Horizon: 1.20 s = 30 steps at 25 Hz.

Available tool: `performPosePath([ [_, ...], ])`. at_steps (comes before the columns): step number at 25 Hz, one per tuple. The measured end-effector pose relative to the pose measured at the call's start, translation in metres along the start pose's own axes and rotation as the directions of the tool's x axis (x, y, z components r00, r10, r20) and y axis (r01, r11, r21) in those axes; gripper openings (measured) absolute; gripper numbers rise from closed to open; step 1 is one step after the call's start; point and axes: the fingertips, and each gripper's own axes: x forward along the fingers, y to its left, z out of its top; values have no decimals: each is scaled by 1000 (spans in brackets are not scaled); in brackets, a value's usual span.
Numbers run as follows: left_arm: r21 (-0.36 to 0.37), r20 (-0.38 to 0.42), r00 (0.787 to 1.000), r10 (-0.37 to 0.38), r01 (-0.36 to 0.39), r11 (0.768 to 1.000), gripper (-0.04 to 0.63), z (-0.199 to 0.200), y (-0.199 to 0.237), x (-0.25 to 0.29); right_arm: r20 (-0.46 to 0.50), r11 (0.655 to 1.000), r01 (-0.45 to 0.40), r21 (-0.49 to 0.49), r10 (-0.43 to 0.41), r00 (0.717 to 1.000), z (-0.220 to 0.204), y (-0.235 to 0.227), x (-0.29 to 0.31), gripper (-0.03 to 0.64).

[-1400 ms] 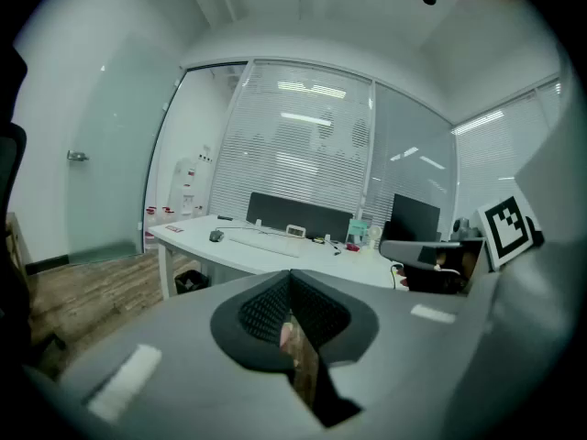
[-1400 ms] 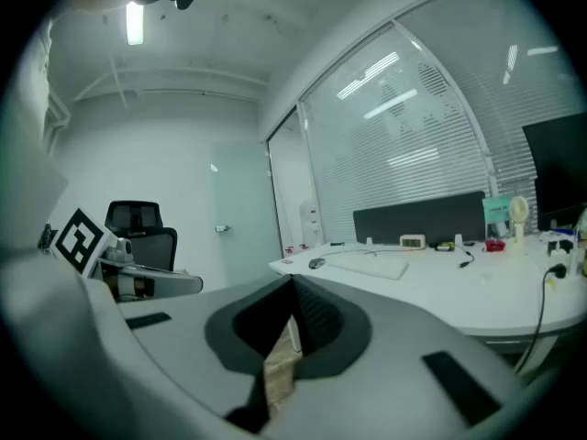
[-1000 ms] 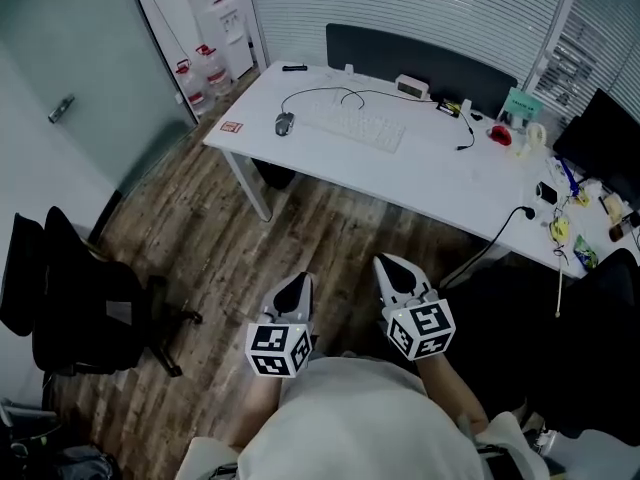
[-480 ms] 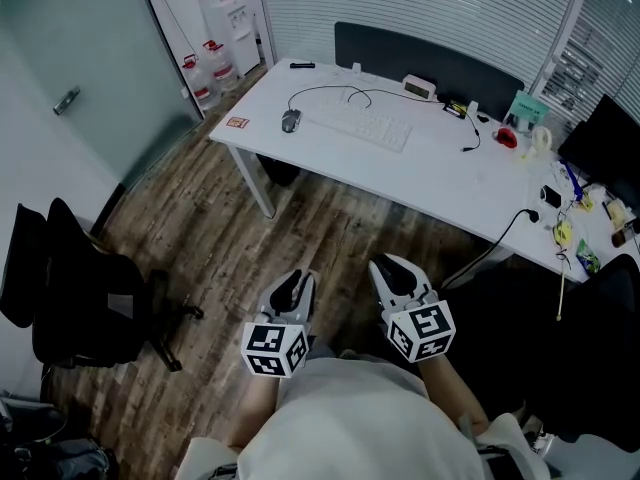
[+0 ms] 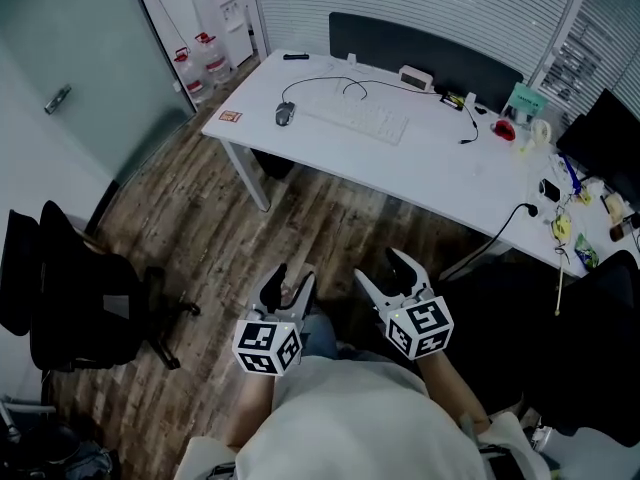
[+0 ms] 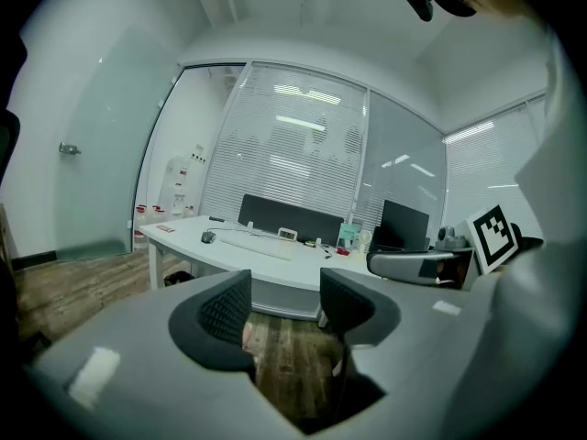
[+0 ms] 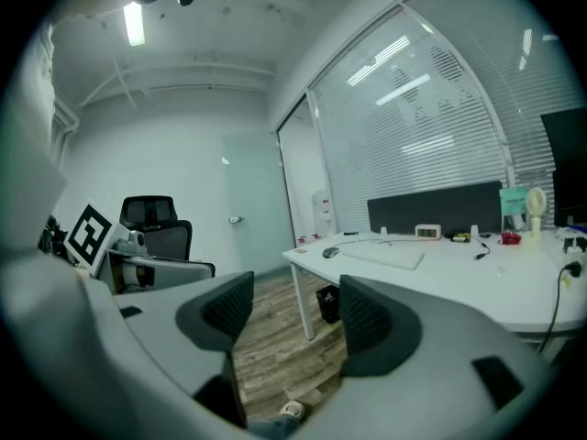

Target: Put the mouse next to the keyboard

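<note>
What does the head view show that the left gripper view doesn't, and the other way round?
Head view only: the marker cube on the left gripper, and the black cable hanging off the near edge of the white table. Left gripper view only: the ceiling, and that gripper's ribbed pads up close, jaws opening with nothing between them. Both: the table, with the mouse just off one end of the keyboard.

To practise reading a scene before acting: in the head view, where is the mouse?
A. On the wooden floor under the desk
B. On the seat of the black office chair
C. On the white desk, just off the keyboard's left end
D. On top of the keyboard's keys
C: the mouse lies on the white desk, just off the left end of the keyboard, with its cable trailing behind.
</note>
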Motion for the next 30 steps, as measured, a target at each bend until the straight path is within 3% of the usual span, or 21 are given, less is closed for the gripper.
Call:
performPosePath([
  [11,2,6,999,-51,51,999,244,23,35,69,7,998,62,27,-62,998,17,-45,59,307],
  [30,20,-32,996,-77,78,997,244,94,180,212,14,989,135,53,-136,991,74,-107,247,307],
])
